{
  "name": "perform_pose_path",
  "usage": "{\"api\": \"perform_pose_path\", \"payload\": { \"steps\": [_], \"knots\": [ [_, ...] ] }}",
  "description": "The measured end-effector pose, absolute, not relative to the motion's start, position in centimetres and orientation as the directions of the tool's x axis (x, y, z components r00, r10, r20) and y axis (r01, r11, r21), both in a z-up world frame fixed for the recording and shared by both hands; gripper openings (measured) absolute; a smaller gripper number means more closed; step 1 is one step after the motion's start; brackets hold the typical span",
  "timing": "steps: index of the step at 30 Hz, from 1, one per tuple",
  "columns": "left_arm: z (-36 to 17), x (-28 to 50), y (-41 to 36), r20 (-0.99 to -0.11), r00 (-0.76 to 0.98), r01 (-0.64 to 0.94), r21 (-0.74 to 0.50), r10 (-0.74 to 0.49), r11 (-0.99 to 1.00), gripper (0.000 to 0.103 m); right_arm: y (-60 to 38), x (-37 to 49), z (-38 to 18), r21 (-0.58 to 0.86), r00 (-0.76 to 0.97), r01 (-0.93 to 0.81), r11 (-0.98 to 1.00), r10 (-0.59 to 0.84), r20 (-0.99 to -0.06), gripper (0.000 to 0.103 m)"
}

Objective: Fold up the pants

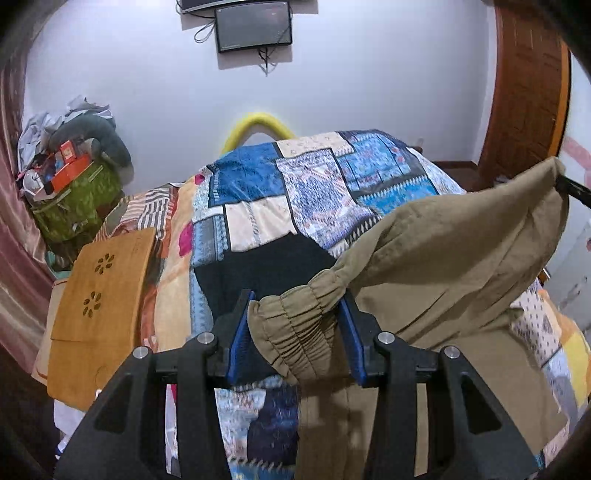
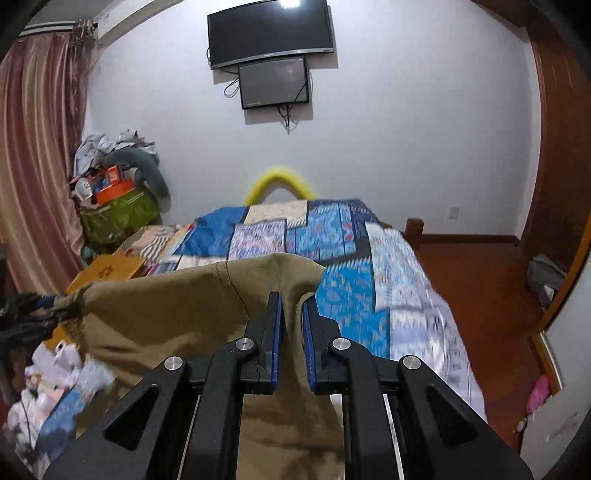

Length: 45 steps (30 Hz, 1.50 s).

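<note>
One pair of pants: khaki pants [image 1: 443, 258] lifted above the bed, stretched between both grippers, the rest hanging down.
Two grippers: left gripper [image 1: 297, 306] grasps the gathered elastic waistband [image 1: 295, 332], bunched between its blue pads; right gripper [image 2: 293, 302] is clenched tight on a thin fold of the same fabric.
One bed: patchwork quilt [image 1: 314, 184] below and beyond the pants, toward 12 o'clock.
One black patch: dark cloth [image 1: 266, 266] on the quilt, partly hidden behind the waistband.
Two screens: a large one [image 2: 269, 33] over a smaller one [image 2: 273, 83] on the wall at 12 o'clock.
One wooden board: lap tray [image 1: 99, 306] with flower cutouts at 9 o'clock.
One clutter pile: green bag [image 1: 74, 206] under boxes at 10 o'clock.
One yellow arch [image 2: 280, 184]: behind the bed's far end.
One curtain [image 2: 33, 147]: at 9 o'clock.
</note>
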<state>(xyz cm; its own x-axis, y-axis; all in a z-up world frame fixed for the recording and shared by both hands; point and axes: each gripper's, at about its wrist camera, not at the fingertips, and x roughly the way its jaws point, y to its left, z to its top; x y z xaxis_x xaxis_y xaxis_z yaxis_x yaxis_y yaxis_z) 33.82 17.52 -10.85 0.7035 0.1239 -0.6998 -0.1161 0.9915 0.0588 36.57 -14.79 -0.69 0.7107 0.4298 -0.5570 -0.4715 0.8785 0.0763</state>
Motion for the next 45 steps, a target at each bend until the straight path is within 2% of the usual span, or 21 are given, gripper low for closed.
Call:
{"api": "perform_pose_path", "payload": {
  "steps": [15,21,25,26,32,35,37,39,43,45],
  "knots": [
    [-16.5,23.9,16.6,-0.773,0.628,-0.083,0.047,0.089,0.995,0.046,-16.6,23.3,-6.7,0.128,0.594,-0.5,0.857,0.446,-0.67,0.01],
    [-19.3,21.7,16.8,-0.809,0.584,-0.086,0.015,0.062,0.996,0.046,-17.1,20.5,-10.0,0.157,0.545,-0.47,0.868,0.426,-0.722,0.01],
    [-20.7,20.6,16.4,-0.827,0.557,-0.084,0.039,0.08,0.996,0.046,-17.7,19.3,-11.3,0.189,0.507,-0.451,0.872,0.425,-0.75,0.014],
    [-20.9,20.3,16.3,-0.828,0.554,-0.089,0.051,0.092,0.995,0.046,-17.8,18.9,-11.6,0.188,0.501,-0.45,0.873,0.421,-0.756,0.017],
    [-20.3,18.1,16.8,-0.824,0.557,-0.095,0.061,0.103,0.994,0.046,-18.8,16.3,-12.1,0.175,0.487,-0.443,0.879,0.4,-0.777,0.017],
    [-18.8,17.6,16.8,-0.806,0.582,-0.098,0.068,0.113,0.993,0.047,-19.3,15.3,-10.6,0.163,0.521,-0.435,0.885,0.396,-0.756,0.017],
    [-17.5,17.6,16.7,-0.79,0.602,-0.098,0.072,0.116,0.993,0.05,-19.4,15.1,-9.4,0.166,0.546,-0.432,0.886,0.404,-0.734,0.017],
    [-16.3,17.8,16.1,-0.769,0.627,-0.09,0.083,0.122,0.992,0.061,-19.1,15.2,-8.0,0.167,0.573,-0.437,0.884,0.417,-0.706,0.019],
    [-15.1,18.7,14.2,-0.744,0.657,-0.035,0.128,0.119,0.991,0.07,-16.9,15.6,-7.0,0.144,0.581,-0.481,0.865,0.438,-0.686,0.038],
    [-15.3,19.1,12.9,-0.737,0.663,0.002,0.177,0.131,0.984,0.077,-15.2,15.8,-7.4,0.127,0.566,-0.514,0.848,0.447,-0.693,0.043]
  ]
}}
